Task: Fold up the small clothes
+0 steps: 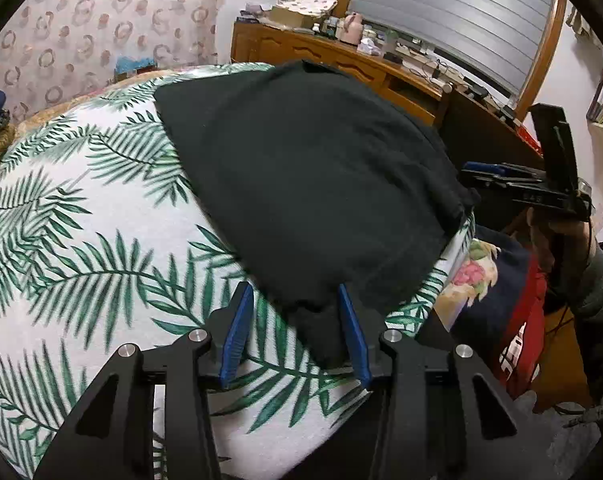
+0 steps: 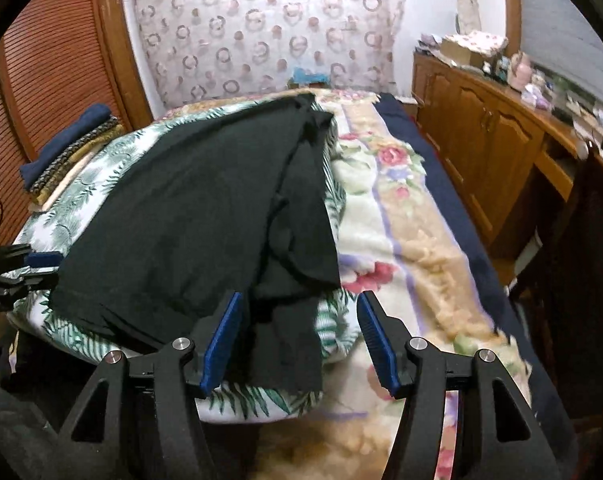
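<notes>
Black garment [image 1: 301, 176] lies on the palm-print cloth [image 1: 81, 220]. Left gripper [image 1: 295, 304] spread around its near corner; right gripper [image 2: 297, 312] spread over the hanging edge. Risk: single-layer pinch drags fold askew.

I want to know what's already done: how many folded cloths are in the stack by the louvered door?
3: a navy one on top, a dark patterned one under it, a pale one at the bottom; more may be hidden.

One dark garment [image 1: 309, 184] – one palm-print cloth [image 1: 81, 240] – one floral blanket [image 2: 401, 240] – two grippers: left [image 1: 295, 300], right [image 2: 299, 306].
</notes>
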The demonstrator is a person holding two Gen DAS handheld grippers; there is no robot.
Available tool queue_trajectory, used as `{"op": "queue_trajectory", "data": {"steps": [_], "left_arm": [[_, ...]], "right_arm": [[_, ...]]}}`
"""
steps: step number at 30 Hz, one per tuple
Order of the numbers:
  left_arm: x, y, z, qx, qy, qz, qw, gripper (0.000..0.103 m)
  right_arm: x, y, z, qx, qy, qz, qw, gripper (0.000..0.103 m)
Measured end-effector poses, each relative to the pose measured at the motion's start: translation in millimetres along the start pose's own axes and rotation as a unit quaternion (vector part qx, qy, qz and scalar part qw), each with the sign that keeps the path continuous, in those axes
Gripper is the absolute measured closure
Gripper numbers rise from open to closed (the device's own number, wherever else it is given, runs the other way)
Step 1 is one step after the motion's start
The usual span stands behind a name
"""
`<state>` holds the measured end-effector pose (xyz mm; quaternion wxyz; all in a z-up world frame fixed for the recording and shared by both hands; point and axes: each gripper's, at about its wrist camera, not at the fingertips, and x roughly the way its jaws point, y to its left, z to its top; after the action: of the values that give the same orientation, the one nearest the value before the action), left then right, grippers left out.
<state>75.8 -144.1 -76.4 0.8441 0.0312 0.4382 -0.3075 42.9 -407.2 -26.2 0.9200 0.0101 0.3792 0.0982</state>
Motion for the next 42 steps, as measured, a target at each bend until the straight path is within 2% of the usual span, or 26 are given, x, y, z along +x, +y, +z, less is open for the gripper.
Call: {"op": "queue_trajectory", "data": {"steps": [5,8,13,18,24,29,32,34,36,37,42], "left_arm": [[4,-9,-1,0.001,0.003,0.003,1.0000,0.061],[5,-11,-1,0.006,0.004,0.002,1.0000,0.071],[5,-11,-1,0.006,0.003,0.001,1.0000,0.071],[5,-10,-1,0.005,0.002,-0.002,1.0000,0.071],[5,-10,-2,0.005,-0.001,-0.002,1.0000,0.071],[4,-10,-2,0.006,-0.002,0.000,1.0000,0.071],[4,-10,-2,0.007,-0.002,0.000,1.0000,0.071],[4,-11,-3,0.007,-0.002,0.001,1.0000,0.071],[4,-12,-3,0.009,-0.002,0.003,1.0000,0.071],[4,-12,-3,0.010,-0.002,0.003,0.9999,0.071],[4,-13,-2,0.011,-0.003,0.005,0.9999,0.071]], "right_arm": [[7,0,0,0.018,0.012,0.016,1.000,0.041],[4,3,1,0.022,0.004,0.027,0.999,0.041],[-2,3,-4,0.041,-0.017,0.061,0.997,0.041],[-11,11,-8,0.033,-0.035,0.047,0.998,0.041],[-1,21,-13,0.017,-0.014,0.023,0.999,0.041],[5,32,-10,-0.020,0.002,-0.012,1.000,0.042],[3,39,-7,-0.055,0.007,-0.023,0.998,0.060],[1,41,-5,-0.068,0.009,-0.026,0.997,0.086],[-2,39,-4,-0.078,0.009,-0.040,0.996,0.095],[-5,37,-4,-0.077,0.004,-0.050,0.996,0.096],[-14,22,-4,-0.043,-0.007,-0.035,0.998,0.096]]}}
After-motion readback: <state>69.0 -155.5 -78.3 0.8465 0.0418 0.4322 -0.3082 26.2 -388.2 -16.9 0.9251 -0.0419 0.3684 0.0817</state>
